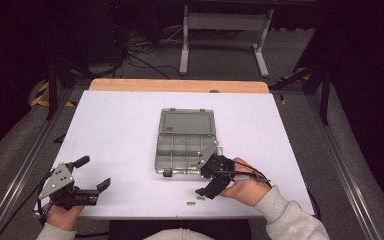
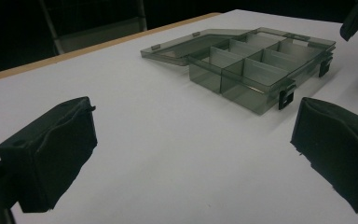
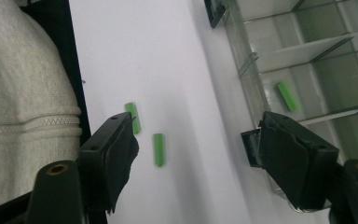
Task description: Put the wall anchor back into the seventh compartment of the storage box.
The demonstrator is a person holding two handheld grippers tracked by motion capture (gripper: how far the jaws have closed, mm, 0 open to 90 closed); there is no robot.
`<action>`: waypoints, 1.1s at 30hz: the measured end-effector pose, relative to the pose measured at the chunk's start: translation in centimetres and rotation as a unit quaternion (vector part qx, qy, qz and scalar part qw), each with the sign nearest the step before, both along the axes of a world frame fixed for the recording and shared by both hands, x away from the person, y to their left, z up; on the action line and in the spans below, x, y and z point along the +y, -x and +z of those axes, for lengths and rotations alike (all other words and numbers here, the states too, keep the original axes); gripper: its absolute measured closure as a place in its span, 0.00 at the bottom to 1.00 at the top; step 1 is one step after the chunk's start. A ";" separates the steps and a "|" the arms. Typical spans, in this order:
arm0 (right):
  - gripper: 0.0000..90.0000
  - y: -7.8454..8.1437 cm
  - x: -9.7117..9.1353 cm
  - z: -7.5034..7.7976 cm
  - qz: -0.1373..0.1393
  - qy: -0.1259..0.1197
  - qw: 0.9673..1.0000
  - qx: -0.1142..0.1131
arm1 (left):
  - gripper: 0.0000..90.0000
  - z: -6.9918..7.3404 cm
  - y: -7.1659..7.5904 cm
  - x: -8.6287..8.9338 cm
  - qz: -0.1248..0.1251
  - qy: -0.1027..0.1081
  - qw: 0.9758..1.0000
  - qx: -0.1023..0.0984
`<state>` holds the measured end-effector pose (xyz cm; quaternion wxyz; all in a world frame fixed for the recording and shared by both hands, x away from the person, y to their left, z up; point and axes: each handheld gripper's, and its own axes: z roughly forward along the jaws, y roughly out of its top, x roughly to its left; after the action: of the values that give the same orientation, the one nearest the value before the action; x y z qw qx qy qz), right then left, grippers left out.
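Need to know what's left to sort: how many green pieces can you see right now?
3. Two green pieces lie on the table by the right gripper's fingers; one already sits in a compartment of the open box. More may be hidden.

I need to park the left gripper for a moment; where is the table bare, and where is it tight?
Bare: the broad white stretch between the left gripper and the compartment box, and the strip behind the box's open lid. Tight: the near edge by the right gripper, where two green pieces lie beside the box.
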<state>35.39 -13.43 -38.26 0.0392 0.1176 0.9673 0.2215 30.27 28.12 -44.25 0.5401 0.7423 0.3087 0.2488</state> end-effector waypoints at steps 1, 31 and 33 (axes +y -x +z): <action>0.30 0.1 0.0 -0.2 0.001 0.002 1.000 0.002 | 0.01 0.0 0.0 0.0 0.001 0.000 1.000 0.000; 0.42 1.5 1.1 -4.0 0.027 0.044 0.998 0.044 | 0.01 0.0 0.0 -0.1 0.000 -0.001 1.000 -0.002; 0.46 1.5 1.1 -4.0 0.026 0.047 0.998 0.041 | 0.01 0.0 0.0 -0.1 0.001 -0.001 1.000 -0.002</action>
<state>33.92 -12.36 -42.22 -0.0012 0.0990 0.9801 0.1718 30.28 28.04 -44.27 0.5402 0.7418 0.3080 0.2510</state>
